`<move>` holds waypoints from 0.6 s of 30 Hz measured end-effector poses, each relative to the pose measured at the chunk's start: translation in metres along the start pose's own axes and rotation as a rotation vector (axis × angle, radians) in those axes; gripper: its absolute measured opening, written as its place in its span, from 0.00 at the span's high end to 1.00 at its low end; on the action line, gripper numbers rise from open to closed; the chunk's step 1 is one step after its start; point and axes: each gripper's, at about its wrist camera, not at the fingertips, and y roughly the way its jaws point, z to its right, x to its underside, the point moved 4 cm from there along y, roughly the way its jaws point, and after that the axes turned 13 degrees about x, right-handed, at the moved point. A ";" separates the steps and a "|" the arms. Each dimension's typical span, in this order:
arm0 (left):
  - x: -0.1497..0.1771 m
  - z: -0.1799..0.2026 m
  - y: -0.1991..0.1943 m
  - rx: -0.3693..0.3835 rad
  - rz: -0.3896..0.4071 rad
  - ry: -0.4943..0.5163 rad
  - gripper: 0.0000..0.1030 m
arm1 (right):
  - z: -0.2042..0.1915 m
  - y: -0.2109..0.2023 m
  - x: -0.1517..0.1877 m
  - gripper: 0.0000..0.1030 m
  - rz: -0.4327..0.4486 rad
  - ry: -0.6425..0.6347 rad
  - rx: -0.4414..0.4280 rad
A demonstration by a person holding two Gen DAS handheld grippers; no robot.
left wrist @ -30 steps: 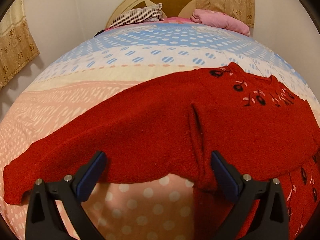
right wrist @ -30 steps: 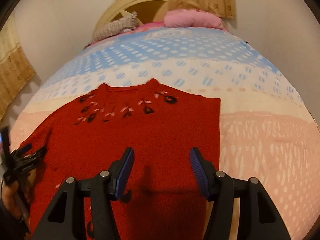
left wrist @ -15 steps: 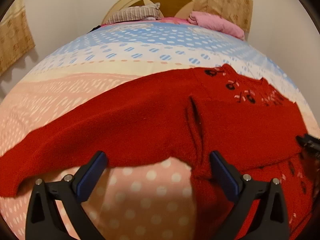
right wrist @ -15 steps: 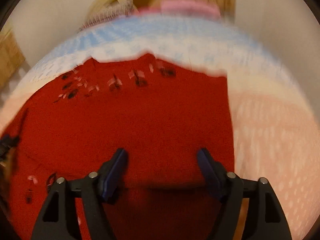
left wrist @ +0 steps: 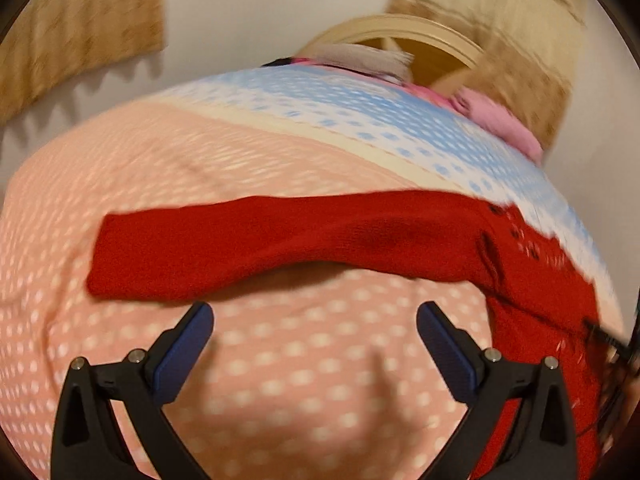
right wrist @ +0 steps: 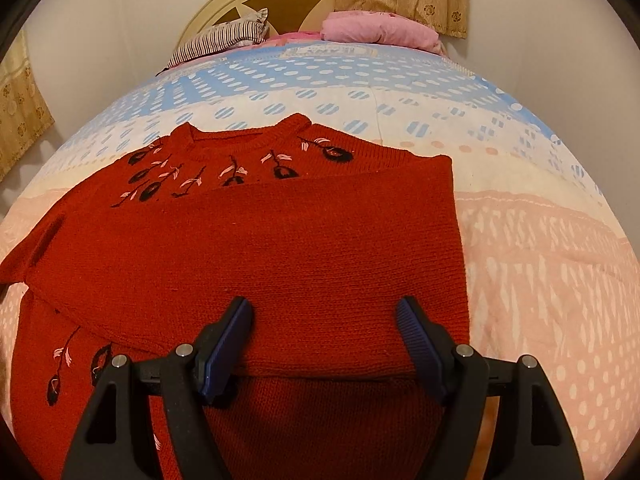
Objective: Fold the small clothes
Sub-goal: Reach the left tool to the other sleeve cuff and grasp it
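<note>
The right gripper (right wrist: 324,316) was pitched downward over the folded sleeve of the red sweater (right wrist: 256,248), spread on the bedspread (right wrist: 540,260); its jaws, just widened, gripped nothing. The left gripper (left wrist: 315,320) was held released, the other sleeve (left wrist: 280,240) at twelve o'clock.

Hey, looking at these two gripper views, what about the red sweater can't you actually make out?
- Red sweater hem: right wrist view, cut off by the bottom edge and hidden behind the right gripper.
- Embroidery: left wrist view, smeared by motion blur.
- Outstretched sleeve cuff: left wrist view, blurred; its knit is unreadable beyond the left gripper.
</note>
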 end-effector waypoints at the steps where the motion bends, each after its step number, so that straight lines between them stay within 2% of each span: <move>1: 0.000 -0.009 -0.004 0.014 0.007 -0.044 0.00 | 0.000 0.000 0.000 0.26 0.000 -0.001 0.000; 5: -0.001 -0.045 -0.015 0.107 0.050 -0.244 0.01 | 0.001 0.000 0.000 0.26 0.002 -0.001 0.001; 9: 0.004 -0.069 -0.010 0.189 0.048 -0.405 0.01 | 0.001 -0.001 0.000 0.26 0.003 -0.001 0.000; 11: 0.006 -0.081 -0.004 0.227 0.050 -0.477 0.04 | 0.002 -0.001 0.000 0.26 0.004 0.000 -0.002; 14: 0.007 -0.094 0.001 0.250 0.073 -0.533 0.05 | 0.002 -0.001 0.000 0.26 0.004 0.001 -0.003; 18: 0.001 -0.103 0.002 0.253 0.120 -0.535 0.07 | 0.002 -0.001 0.000 0.26 0.006 0.002 -0.004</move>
